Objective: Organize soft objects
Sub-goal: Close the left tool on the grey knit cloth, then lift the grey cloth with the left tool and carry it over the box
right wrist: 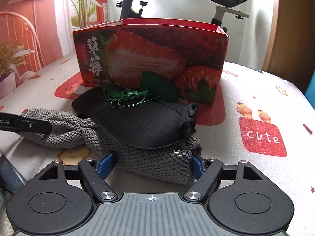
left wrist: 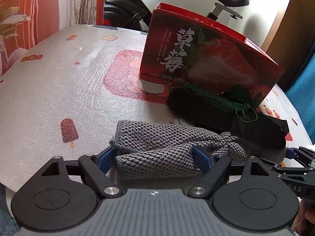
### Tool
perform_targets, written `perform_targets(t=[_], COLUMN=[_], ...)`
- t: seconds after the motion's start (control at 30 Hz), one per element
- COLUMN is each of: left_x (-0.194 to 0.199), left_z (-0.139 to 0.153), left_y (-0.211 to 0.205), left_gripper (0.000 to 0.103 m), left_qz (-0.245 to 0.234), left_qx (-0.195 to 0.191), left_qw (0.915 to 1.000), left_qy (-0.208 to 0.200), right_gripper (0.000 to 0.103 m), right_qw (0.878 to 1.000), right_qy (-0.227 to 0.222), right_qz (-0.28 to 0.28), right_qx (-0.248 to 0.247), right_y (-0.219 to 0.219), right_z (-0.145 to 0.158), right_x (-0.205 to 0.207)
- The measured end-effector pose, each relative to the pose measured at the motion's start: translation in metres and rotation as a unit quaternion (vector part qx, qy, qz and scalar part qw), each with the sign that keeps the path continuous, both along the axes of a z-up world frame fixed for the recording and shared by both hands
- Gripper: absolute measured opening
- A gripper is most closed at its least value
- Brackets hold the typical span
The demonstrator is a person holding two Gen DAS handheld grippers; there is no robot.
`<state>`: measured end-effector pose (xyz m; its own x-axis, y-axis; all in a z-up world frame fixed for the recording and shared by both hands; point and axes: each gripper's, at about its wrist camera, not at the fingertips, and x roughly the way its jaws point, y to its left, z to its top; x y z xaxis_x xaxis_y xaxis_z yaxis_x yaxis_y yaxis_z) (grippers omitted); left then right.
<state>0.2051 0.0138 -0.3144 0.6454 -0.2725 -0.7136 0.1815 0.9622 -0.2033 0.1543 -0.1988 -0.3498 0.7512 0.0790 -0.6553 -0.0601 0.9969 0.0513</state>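
Note:
A grey knitted cloth (left wrist: 157, 137) lies bunched on the mat in front of a red strawberry box (left wrist: 206, 59). My left gripper (left wrist: 155, 160) is shut on the cloth's left end. My right gripper (right wrist: 152, 164) is shut on its right end (right wrist: 157, 167). A black soft pouch (right wrist: 141, 122) lies on the cloth's middle, with a green tassel (right wrist: 126, 96) and a dark green felt piece (right wrist: 157, 88) on top. The box (right wrist: 149, 59) stands open-topped behind them. The right gripper also shows at the left wrist view's right edge (left wrist: 295, 161), and the left gripper's finger (right wrist: 25, 125) in the right wrist view.
The white foam mat (left wrist: 59, 88) with cartoon prints covers the table. An exercise bike (right wrist: 228, 0) stands behind the box. An orange curtain (left wrist: 19, 9) hangs at the left. A wooden panel (right wrist: 291, 29) is at the right.

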Motion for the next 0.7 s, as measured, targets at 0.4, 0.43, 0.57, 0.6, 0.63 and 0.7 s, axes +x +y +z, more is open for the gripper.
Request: perform_targets(t=[0.4, 0.43, 0.57, 0.6, 0.63, 0.7], left_x=[-0.002, -0.002, -0.003, -0.003, -0.003, -0.003], left_z=[0.003, 0.003, 0.003, 0.003, 0.004, 0.004], left_y=[0.012, 0.013, 0.014, 0.015, 0.015, 0.018], left_gripper=[0.039, 0.036, 0.028, 0.027, 0.027, 0.026], left_qz=[0.026, 0.027, 0.029, 0.032, 0.034, 0.043], left_qx=[-0.019, -0.022, -0.025, -0.023, -0.023, -0.024], left_qw=[0.9995, 0.9994, 0.9993, 0.9992, 0.9992, 0.9988], left_qy=[-0.001, 0.000, 0.002, 0.001, 0.001, 0.003], right_gripper=[0.036, 0.033, 0.025, 0.022, 0.019, 0.018], right_qw=[1.000, 1.000, 0.999, 0.998, 0.998, 0.997], right_qy=[-0.009, -0.008, -0.010, -0.011, -0.011, -0.012], right_qz=[0.020, 0.025, 0.047, 0.055, 0.065, 0.080], right_qx=[-0.002, -0.002, -0.005, -0.007, -0.011, -0.017], right_y=[0.005, 0.006, 0.013, 0.016, 0.019, 0.025], right_z=[0.005, 0.006, 0.008, 0.008, 0.009, 0.010], right_x=[-0.006, -0.006, -0.009, -0.010, -0.011, -0.014])
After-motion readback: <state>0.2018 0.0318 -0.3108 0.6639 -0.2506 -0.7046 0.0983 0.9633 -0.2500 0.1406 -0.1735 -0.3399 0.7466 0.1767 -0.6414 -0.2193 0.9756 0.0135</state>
